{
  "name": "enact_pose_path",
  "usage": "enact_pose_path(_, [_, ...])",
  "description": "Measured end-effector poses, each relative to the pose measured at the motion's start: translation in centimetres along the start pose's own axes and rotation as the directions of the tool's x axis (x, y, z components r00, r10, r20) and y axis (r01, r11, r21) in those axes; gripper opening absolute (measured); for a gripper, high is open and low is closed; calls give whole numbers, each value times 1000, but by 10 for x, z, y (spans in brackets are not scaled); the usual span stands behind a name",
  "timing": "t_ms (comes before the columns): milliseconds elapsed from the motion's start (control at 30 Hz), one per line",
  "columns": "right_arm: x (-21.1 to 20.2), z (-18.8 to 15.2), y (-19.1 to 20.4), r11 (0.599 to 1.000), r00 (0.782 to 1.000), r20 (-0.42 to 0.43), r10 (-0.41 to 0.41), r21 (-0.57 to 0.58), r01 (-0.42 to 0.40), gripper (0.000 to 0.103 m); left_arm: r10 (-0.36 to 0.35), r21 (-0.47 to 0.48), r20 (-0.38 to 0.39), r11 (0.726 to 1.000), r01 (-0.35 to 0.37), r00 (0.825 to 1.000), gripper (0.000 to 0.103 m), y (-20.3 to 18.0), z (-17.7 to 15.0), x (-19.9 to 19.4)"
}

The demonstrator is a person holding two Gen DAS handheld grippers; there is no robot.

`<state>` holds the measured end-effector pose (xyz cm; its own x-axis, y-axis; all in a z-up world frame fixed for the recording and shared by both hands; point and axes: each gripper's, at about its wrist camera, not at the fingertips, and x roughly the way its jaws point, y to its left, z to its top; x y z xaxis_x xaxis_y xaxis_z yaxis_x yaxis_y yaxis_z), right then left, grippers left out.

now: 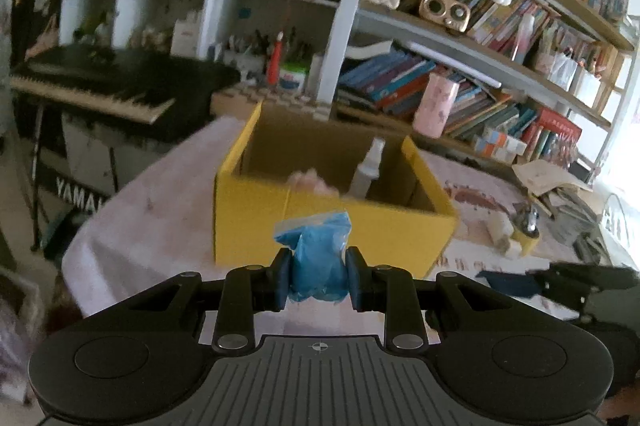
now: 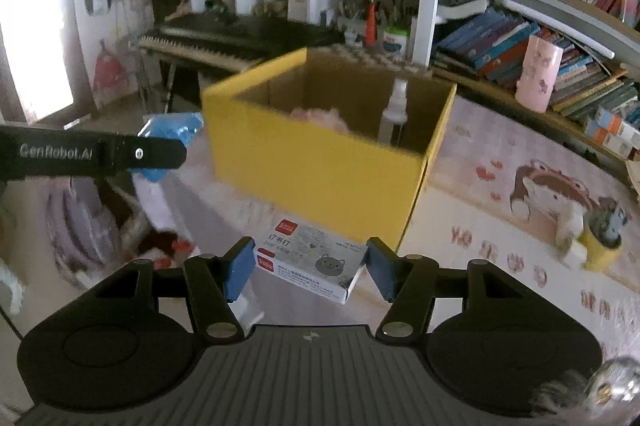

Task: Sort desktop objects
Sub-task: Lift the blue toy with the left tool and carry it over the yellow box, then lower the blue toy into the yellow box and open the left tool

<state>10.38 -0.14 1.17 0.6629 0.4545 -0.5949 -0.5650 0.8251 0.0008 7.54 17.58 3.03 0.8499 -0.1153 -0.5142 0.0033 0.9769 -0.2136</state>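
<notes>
Your left gripper (image 1: 319, 276) clamps a crumpled blue plastic bag (image 1: 316, 254); your right gripper (image 2: 307, 268) grips a small white staple box (image 2: 310, 268) (open yellow cardboard box (image 2: 320, 162) just ahead).

The left gripper (image 1: 318, 276) is black with dark blue-padded fingers (image 1: 282, 276), silver pivot screws and a ribbed grey base. The right gripper (image 2: 307, 268) matches; "GenRobot.AI" marks the left's side.

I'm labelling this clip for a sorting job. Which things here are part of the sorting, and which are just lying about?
In the job:
- blue bag in the left gripper
- staple box in the right gripper
- yellow box, already holding a spray bottle

Lying about:
- pink cup
- books
- keyboard
- small potted plant
</notes>
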Motion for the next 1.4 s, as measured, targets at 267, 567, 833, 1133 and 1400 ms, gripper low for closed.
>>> enact_pose_path(267, [25,49,-30,1000,996,85,2,-22,0,58,-11,56,37,998,9,999,27,-6,40,39])
enact_pose_path(567, [71,74,-55,993,999,38,30,-119,-26,58,30,52,30,998,-31,999,27,-6,62,86])
enact_pose_path(833, [123,90,-69,970,995,-79,66,-229,-83,58,114,94,-48,990,-109,992,27,1,76,138])
enact_pose_path(1133, [173,101,-70,860,963,-255,90,-467,-204,58,111,98,-172,991,-95,979,27,9,77,174])
enact_pose_path(1400, [195,95,-67,836,936,-342,87,-486,-255,58,117,107,-224,990,-95,967,29,10,72,184])
